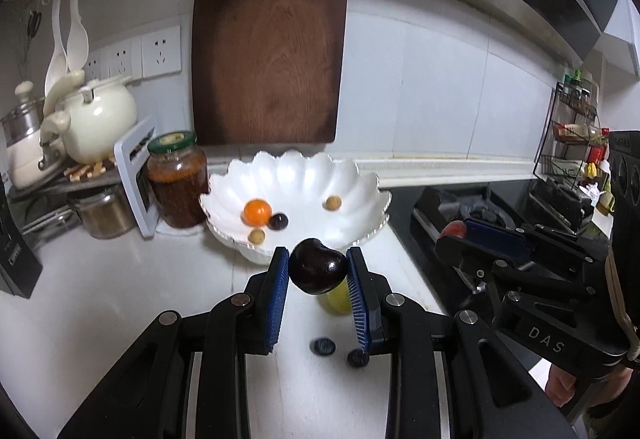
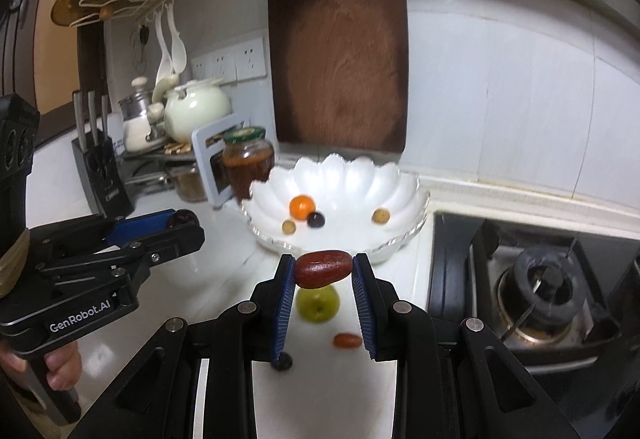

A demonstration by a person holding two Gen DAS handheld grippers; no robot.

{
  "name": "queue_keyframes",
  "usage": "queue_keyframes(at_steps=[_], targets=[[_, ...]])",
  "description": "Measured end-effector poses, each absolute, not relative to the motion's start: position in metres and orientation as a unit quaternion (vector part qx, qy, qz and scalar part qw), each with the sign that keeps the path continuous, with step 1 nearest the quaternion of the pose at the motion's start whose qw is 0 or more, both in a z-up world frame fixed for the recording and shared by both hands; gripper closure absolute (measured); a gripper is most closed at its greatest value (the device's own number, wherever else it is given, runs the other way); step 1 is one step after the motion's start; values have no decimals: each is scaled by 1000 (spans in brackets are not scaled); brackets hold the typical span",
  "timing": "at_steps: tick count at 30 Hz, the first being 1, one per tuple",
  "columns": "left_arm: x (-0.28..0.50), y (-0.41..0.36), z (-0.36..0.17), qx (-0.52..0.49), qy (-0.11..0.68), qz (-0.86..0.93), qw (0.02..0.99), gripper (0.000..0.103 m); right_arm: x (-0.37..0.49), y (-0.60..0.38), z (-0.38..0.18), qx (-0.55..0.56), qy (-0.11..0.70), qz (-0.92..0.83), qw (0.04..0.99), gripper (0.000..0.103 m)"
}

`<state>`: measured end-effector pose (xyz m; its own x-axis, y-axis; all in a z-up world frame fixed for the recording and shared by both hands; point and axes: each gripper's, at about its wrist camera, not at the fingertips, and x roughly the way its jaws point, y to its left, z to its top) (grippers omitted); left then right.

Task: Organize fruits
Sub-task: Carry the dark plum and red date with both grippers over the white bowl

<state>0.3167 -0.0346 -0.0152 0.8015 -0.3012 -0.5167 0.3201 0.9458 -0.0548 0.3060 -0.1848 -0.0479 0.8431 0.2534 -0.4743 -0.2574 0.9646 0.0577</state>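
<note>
2 grippers hang above a white kitchen table, each carrying 1 fruit toward the scalloped white bowl (image 1: 352, 175) at 12 o'clock. Jaws of the left gripper (image 1: 318, 271) are narrow and clamped on a dark cherry (image 1: 317, 266); jaws of the right gripper (image 2: 323, 271) are narrow and pinch a red date (image 2: 323, 268) end to end. Already in the bowl lie 4 pieces: an orange fruit (image 2: 302, 206), a dark berry (image 2: 315, 220) and 2 small tan fruits (image 2: 289, 227). Left on the table, below the grippers toward 6 o'clock, are a green apple (image 2: 318, 305), a second red date (image 2: 347, 340) and dark berries (image 1: 323, 346). The date is held only by its tips, so a slight tilt could let it swivel out and fall onto the apple or roll toward the gas stove (image 2: 548, 287) at 3 o'clock. The round, glossy cherry may squirt free if squeezed off-centre. Both grippers approach 1 bowl, so they could collide over its rim.
</note>
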Motion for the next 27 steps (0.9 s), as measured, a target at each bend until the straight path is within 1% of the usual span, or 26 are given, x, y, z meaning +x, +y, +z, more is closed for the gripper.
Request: queue_keyframes(at_steps=[12, 21, 27], targets=[[344, -38, 1, 18, 247, -152, 957, 74, 338, -189, -32, -1, 231, 122, 965, 73], [374, -38, 1, 7, 255, -157, 954, 74, 370, -189, -25, -14, 228, 110, 967, 72], [399, -37, -4, 0, 270, -157, 950, 74, 398, -190, -27, -17, 243, 109, 964, 73]])
